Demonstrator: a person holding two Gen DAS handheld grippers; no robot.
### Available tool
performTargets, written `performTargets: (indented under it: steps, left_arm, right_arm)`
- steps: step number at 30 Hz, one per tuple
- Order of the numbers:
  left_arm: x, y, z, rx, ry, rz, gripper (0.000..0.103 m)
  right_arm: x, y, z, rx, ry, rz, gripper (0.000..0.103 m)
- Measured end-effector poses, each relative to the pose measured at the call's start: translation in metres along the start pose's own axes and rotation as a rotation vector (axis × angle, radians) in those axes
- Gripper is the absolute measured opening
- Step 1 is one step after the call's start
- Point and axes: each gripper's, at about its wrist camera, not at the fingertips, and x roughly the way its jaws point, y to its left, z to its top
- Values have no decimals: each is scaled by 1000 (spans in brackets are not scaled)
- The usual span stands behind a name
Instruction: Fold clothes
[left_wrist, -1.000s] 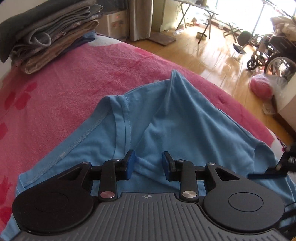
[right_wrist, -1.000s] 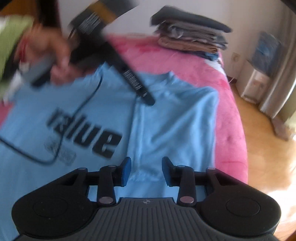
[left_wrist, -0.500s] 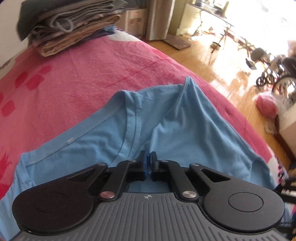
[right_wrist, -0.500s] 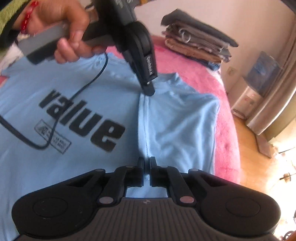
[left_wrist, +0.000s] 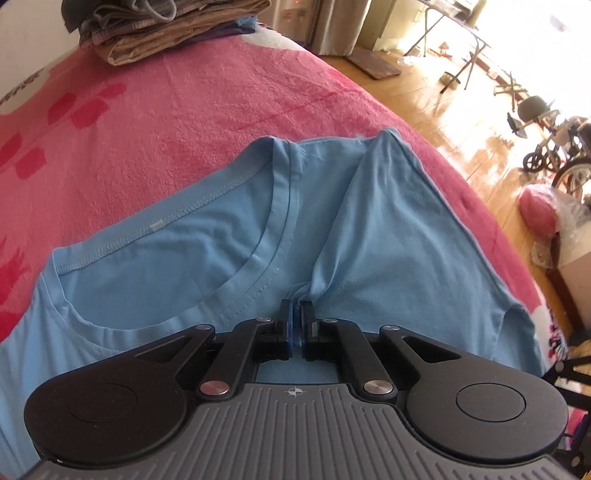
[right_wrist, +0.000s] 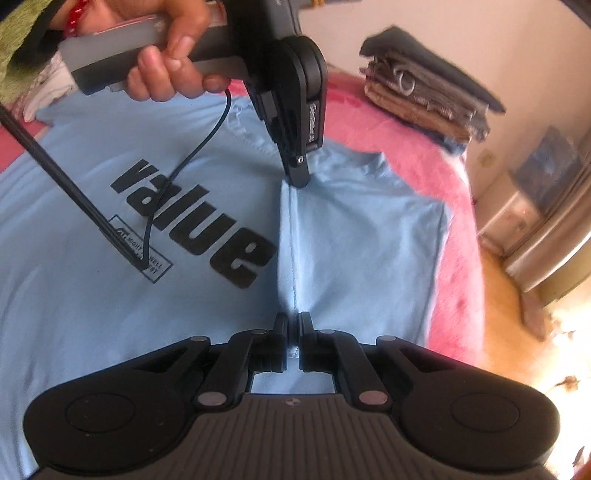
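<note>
A light blue T-shirt (left_wrist: 388, 240) with black "value" print (right_wrist: 192, 221) lies spread on the pink bed cover (left_wrist: 166, 129). My left gripper (left_wrist: 296, 314) pinches a ridge of its fabric beside the collar; its jaws are easing open a little with cloth still pressed between the pads. My right gripper (right_wrist: 294, 325) grips the same raised fold lower down the shirt, jaws likewise opening slightly around the cloth. In the right wrist view the left gripper (right_wrist: 297, 177) points down at the fold's far end, held by a person's hand (right_wrist: 166, 74).
A stack of folded clothes (left_wrist: 166, 26) sits at the bed's far end, also the stack (right_wrist: 428, 96). A black cable (right_wrist: 177, 173) hangs over the shirt. Wooden floor, a wheelchair (left_wrist: 561, 155) and a red bag (left_wrist: 539, 212) lie beyond the bed's edge.
Both grippers went from open to closed on the shirt, each pinching a ridge of fabric. The fold between them now stands up as a straight crease.
</note>
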Motion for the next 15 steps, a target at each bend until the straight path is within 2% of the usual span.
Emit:
performTargets:
  steps: [2,3,7,10,12,15]
  left_arm:
    - [-5,-1,-1,22,-18,39,29]
    - [-10,-1,-1,32,-35,63,32]
    - [-45,-1,-4,91,-183,186,33]
    - [-61,-10,-4,145,-252,225,33]
    - [-58,-20,-5,177,-240,183,33]
    - [-40,-35,-15,245,-207,182,33]
  right_arm:
    - [2,-6,0,40,18,20,15]
    - [3,-10,0,60,26,30,21]
    - [-16,-41,0,209,-24,107,22]
    - [-19,-82,7,355,-83,121,22]
    - [-12,-111,17,445,-122,122,22]
    - [14,-137,39,523,-162,147,21]
